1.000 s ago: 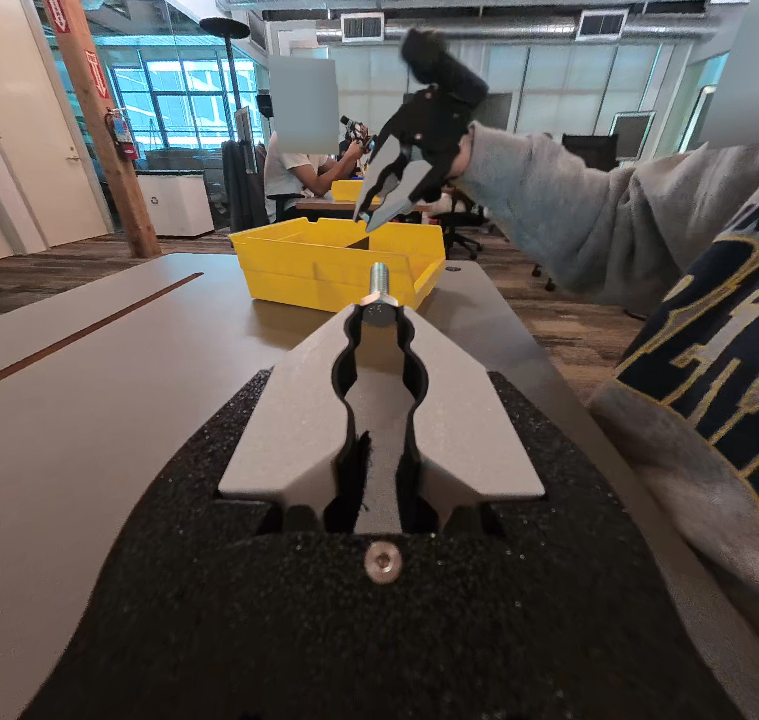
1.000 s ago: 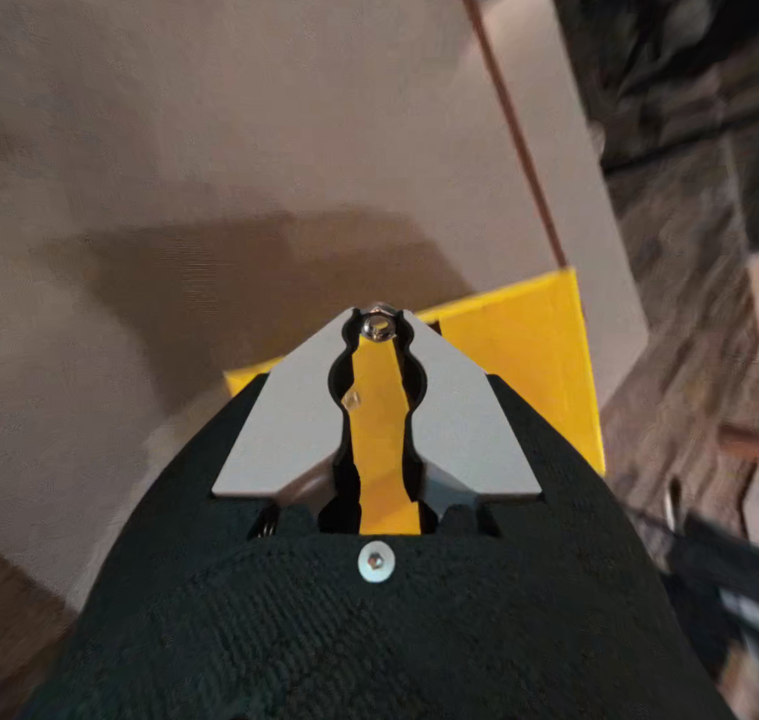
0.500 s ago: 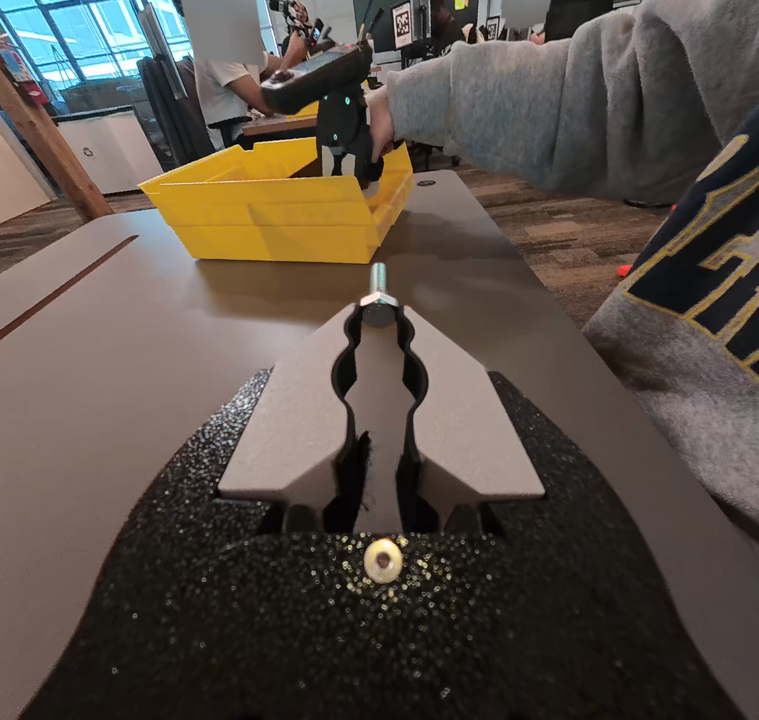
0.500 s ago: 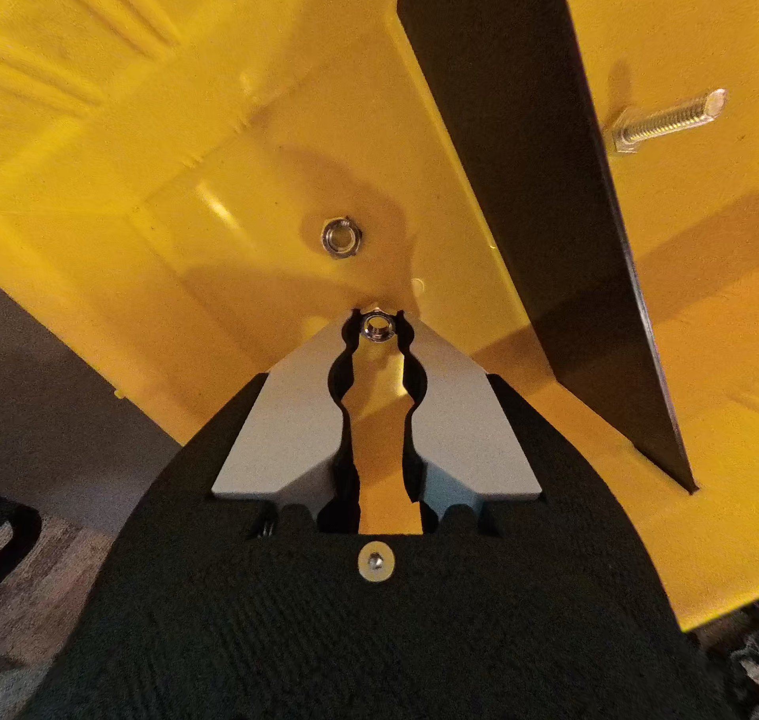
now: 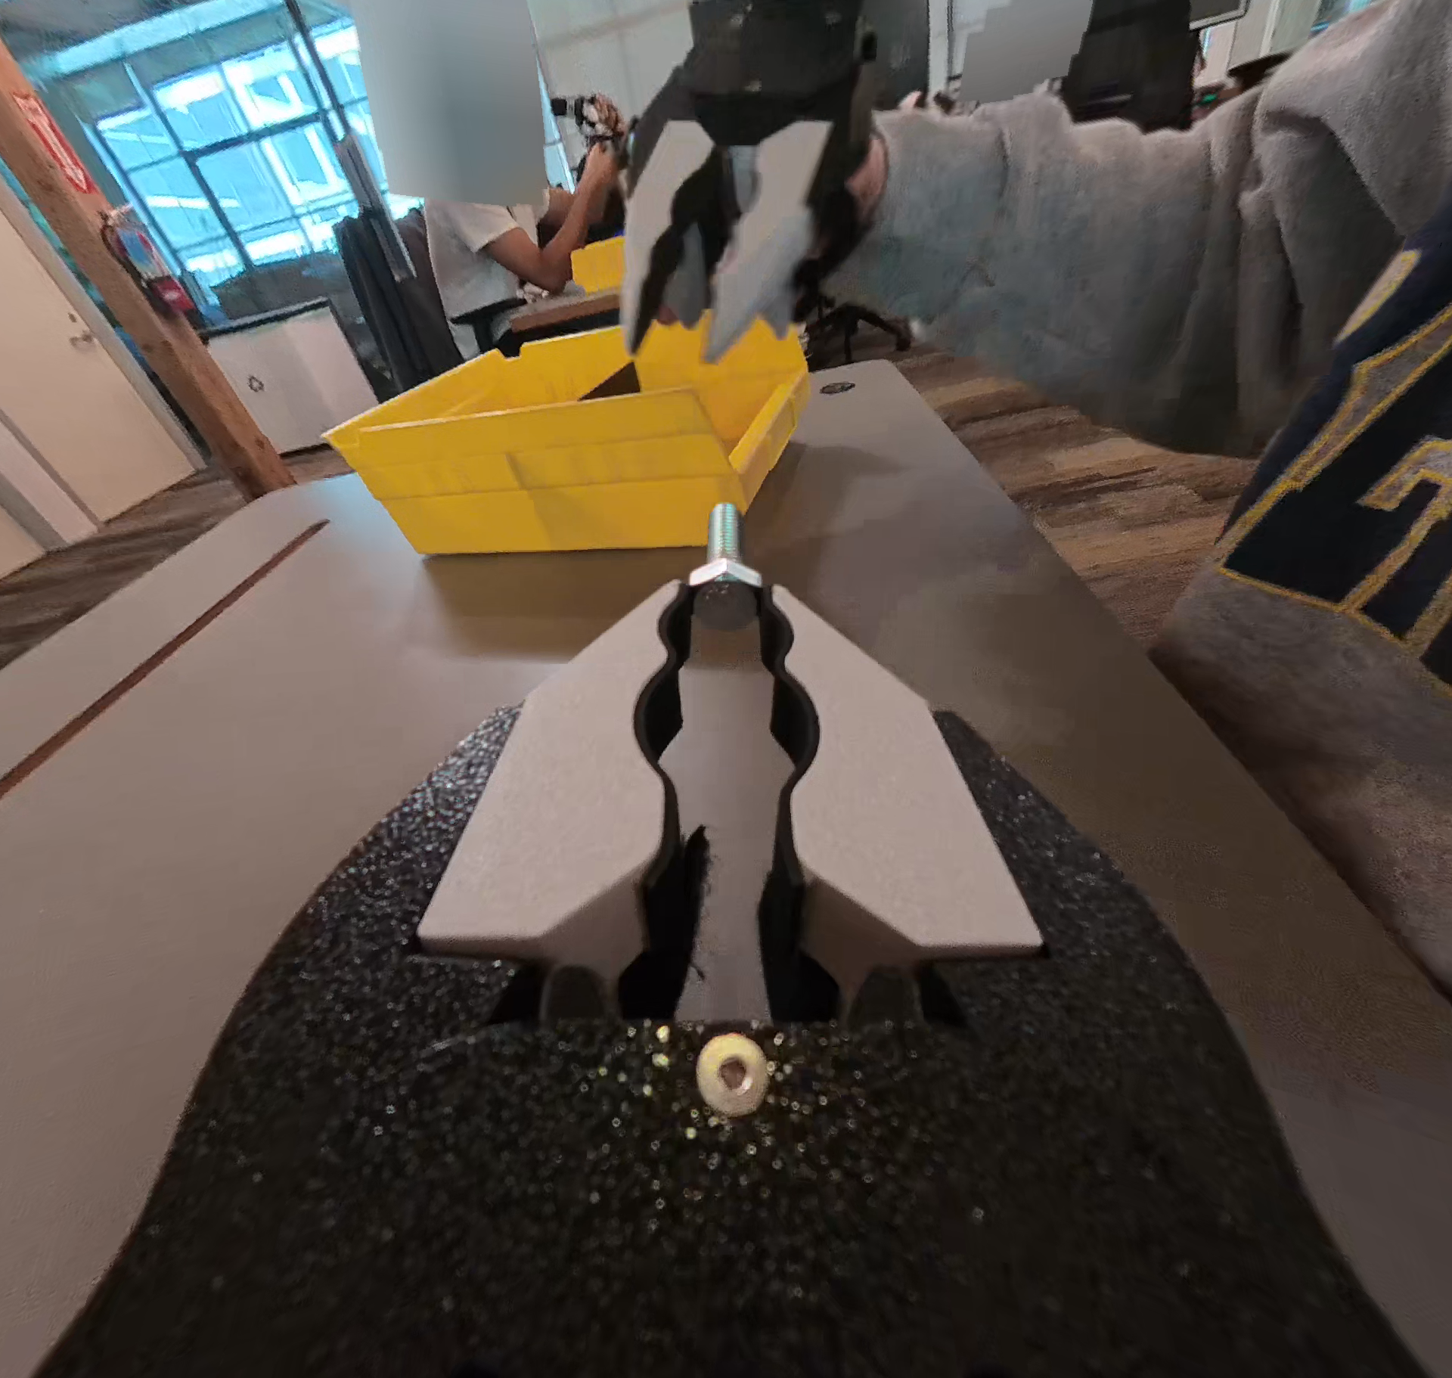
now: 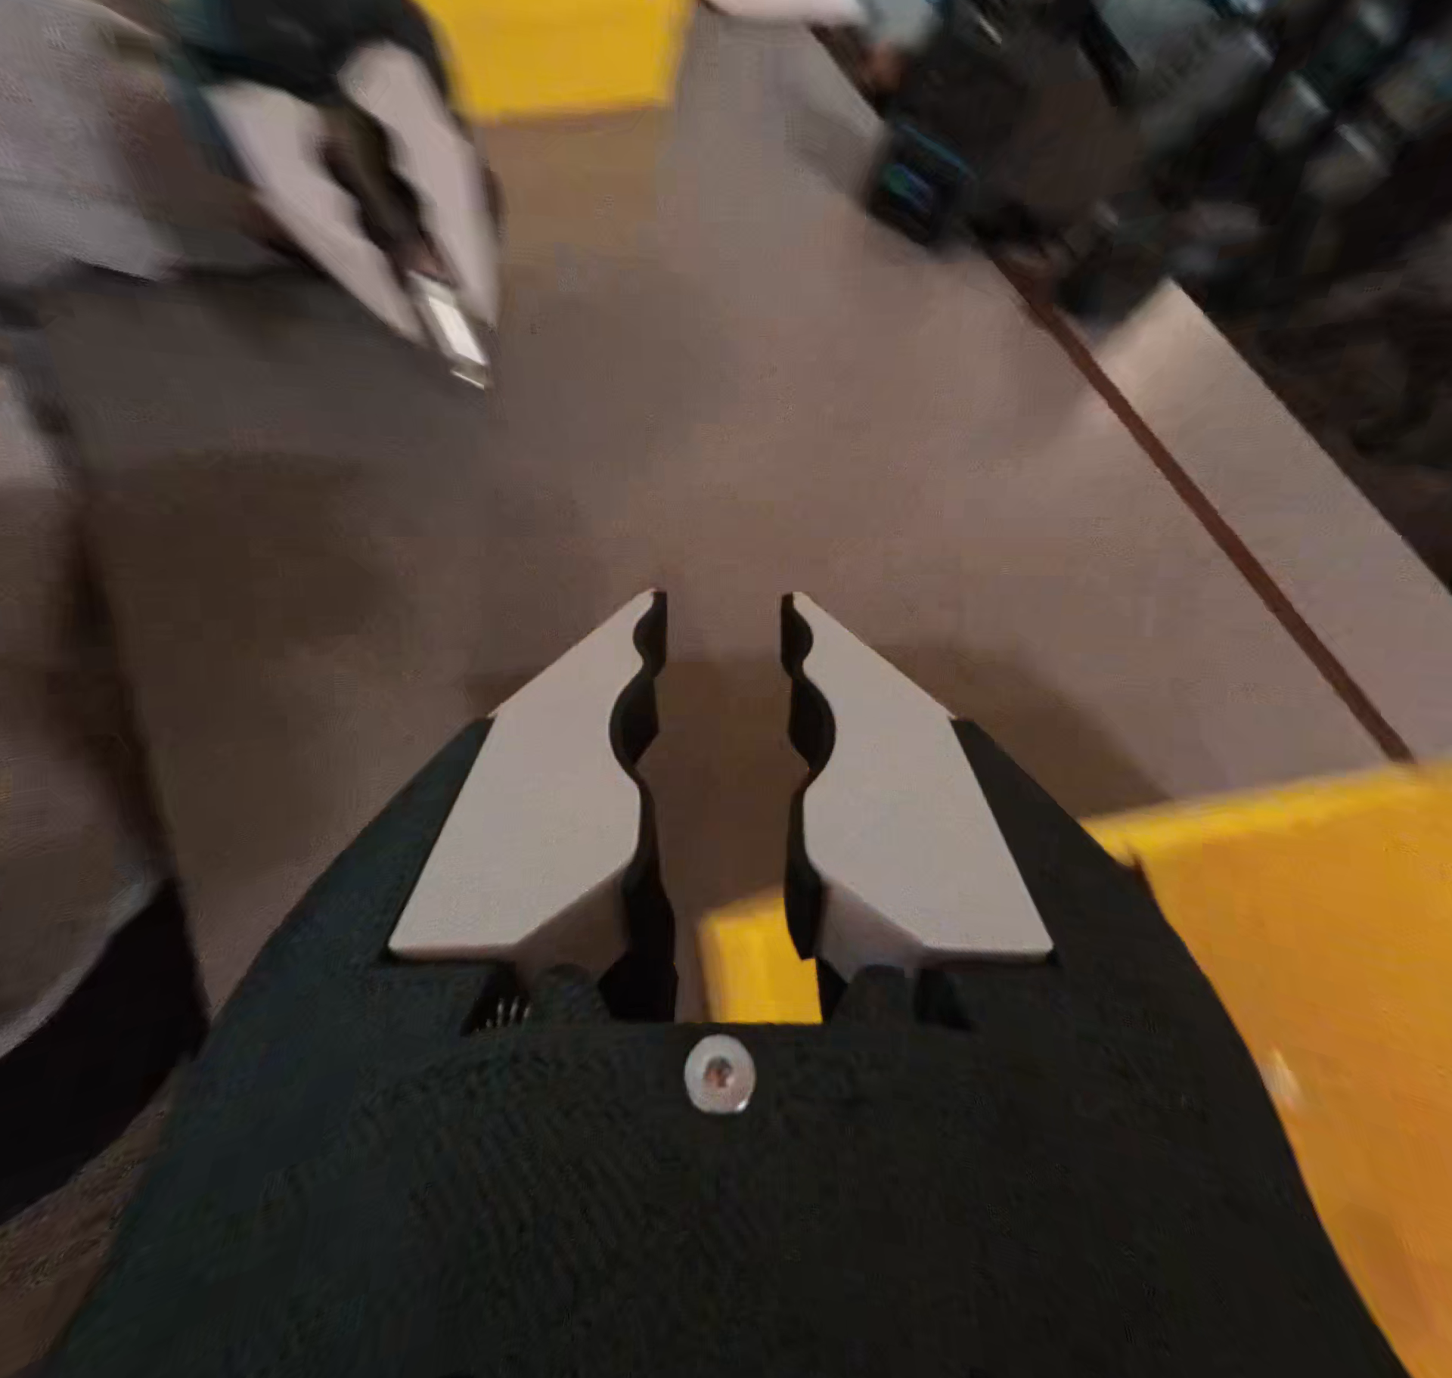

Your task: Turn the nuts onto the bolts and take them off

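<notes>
The left gripper (image 5: 724,605) has its jaws closed on the hexagonal head of a bolt (image 5: 723,554), pinched at the very tips, with the threaded shank sticking out ahead toward the bin (image 5: 550,468). The bolt is held just above the table (image 5: 236,712), short of the bin's near wall.

The right gripper (image 6: 723,598) has its jaws parted with a clear gap and nothing between them. From the left wrist view it hangs in the air above the bin's far right corner (image 5: 707,303), tips pointing down and toward the bolt, held by a hand in a grey sleeve (image 5: 1061,240). No nut shows in either view.

The yellow bin sits on the brown table, beyond the bolt; a dark divider (image 5: 609,382) stands inside it. In the right wrist view the bin's rim (image 6: 1257,947) lies just below and right of the open jaws, and the left gripper (image 6: 440,303) with the bolt appears blurred, up and to the left, across bare table from the bin. A dark seam (image 6: 1226,539) runs along the table on the bin's side.
</notes>
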`<state>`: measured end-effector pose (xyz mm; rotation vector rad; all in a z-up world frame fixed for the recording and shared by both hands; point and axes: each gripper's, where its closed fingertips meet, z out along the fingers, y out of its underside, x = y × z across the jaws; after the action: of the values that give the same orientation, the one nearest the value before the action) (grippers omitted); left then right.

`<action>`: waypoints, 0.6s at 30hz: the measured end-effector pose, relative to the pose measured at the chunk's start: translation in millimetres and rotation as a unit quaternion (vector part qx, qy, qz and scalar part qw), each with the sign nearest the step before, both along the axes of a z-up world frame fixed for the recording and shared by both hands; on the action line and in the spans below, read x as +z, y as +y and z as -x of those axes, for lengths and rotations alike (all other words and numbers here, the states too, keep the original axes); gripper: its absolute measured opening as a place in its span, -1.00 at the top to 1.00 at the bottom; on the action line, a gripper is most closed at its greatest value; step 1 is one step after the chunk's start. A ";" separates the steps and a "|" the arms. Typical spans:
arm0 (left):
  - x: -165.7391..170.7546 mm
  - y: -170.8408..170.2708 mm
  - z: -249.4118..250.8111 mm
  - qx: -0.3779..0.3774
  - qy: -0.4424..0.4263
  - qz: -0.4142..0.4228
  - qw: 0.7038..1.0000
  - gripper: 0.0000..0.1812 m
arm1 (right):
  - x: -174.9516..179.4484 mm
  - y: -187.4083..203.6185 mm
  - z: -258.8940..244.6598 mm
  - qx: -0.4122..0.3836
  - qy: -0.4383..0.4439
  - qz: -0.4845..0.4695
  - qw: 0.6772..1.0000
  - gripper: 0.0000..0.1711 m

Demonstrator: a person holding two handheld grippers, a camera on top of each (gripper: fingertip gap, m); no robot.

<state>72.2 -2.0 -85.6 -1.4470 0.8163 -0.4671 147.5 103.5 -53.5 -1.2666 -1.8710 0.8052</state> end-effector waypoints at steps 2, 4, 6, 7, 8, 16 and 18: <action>1.8 -6.0 -6.8 -0.024 -0.005 -0.004 1.000 0.84 | 6.6 -72.8 14.1 0.144 0.056 0.039 0.987 0.67; 4.8 -13.4 -13.9 -0.055 -0.020 -0.006 0.998 0.84 | 1.1 -99.0 27.0 0.176 0.073 0.055 0.980 0.67; 9.9 -20.2 -19.2 -0.078 -0.033 -0.014 0.996 0.84 | -9.0 -107.9 37.2 0.185 0.079 0.059 0.978 0.66; 11.9 -22.0 -20.4 -0.083 -0.037 -0.017 0.996 0.84 | -10.7 -112.1 40.6 0.192 0.090 0.062 0.975 0.67; 13.3 -23.5 -21.3 -0.087 -0.040 -0.018 0.995 0.84 | -10.8 -116.4 43.3 0.197 0.101 0.069 0.973 0.69; 14.8 -20.3 -18.6 -0.084 -0.061 -0.007 0.995 0.83 | -14.4 -125.1 51.9 0.195 0.145 0.045 0.969 0.84; 13.6 -19.8 -19.0 -0.084 -0.058 -0.005 0.995 0.83 | -16.1 -126.2 54.1 0.190 0.152 0.034 0.969 0.85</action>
<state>91.2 -21.9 -72.0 -1.3348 0.8479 -0.6679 93.5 -22.7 -69.6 -0.7726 -1.8652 1.2008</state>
